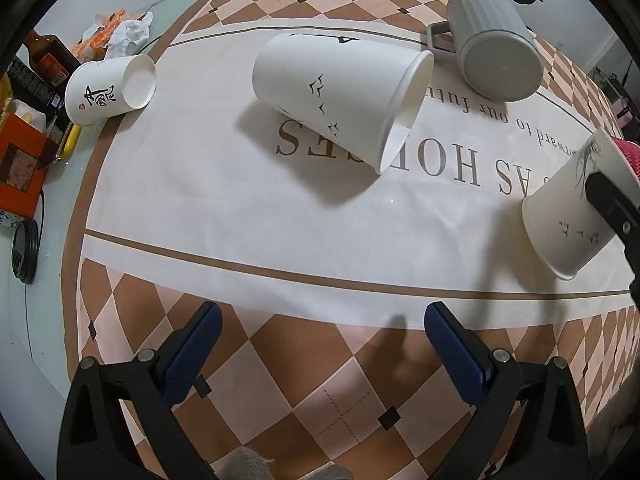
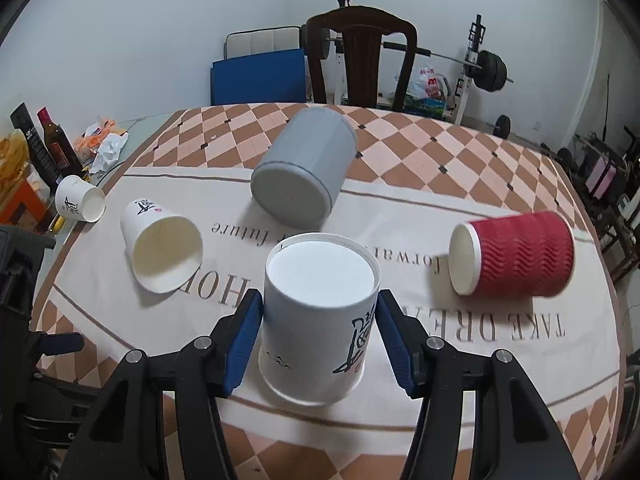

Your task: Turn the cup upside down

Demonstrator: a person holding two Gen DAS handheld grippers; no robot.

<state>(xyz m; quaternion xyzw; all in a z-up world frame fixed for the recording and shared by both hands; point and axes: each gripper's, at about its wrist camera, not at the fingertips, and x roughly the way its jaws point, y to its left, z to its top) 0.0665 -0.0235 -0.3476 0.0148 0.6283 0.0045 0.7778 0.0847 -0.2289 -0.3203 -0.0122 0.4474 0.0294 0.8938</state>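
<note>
The white paper cup (image 2: 318, 320) stands upside down at the lower centre of the right wrist view, its flat base facing up and its rim down on the printed tablecloth (image 2: 500, 376). The right gripper (image 2: 320, 334) has its blue pads (image 2: 246, 336) on either side of the cup; the left pad touches the wall, while a thin gap shows at the right pad, so I cannot tell whether it is clamping. In the left wrist view the same cup (image 1: 572, 216) appears at the right edge, partly hidden by a black finger of the right gripper. The left gripper (image 1: 322, 356) sits at the bottom of its frame with its jaws wide apart and nothing between them, over the checkered border of the cloth. A second white paper cup (image 1: 340, 100) lies on its side at the centre of the left wrist view, mouth toward the right. A grey ribbed mug (image 1: 494, 46) lies on its side at the upper right, base toward the camera. A small white cup (image 1: 108, 90) with black calligraphy lies at the upper left. A red ripple cup (image 2: 516, 258) lies on its side at the right of the right wrist view.
</note>
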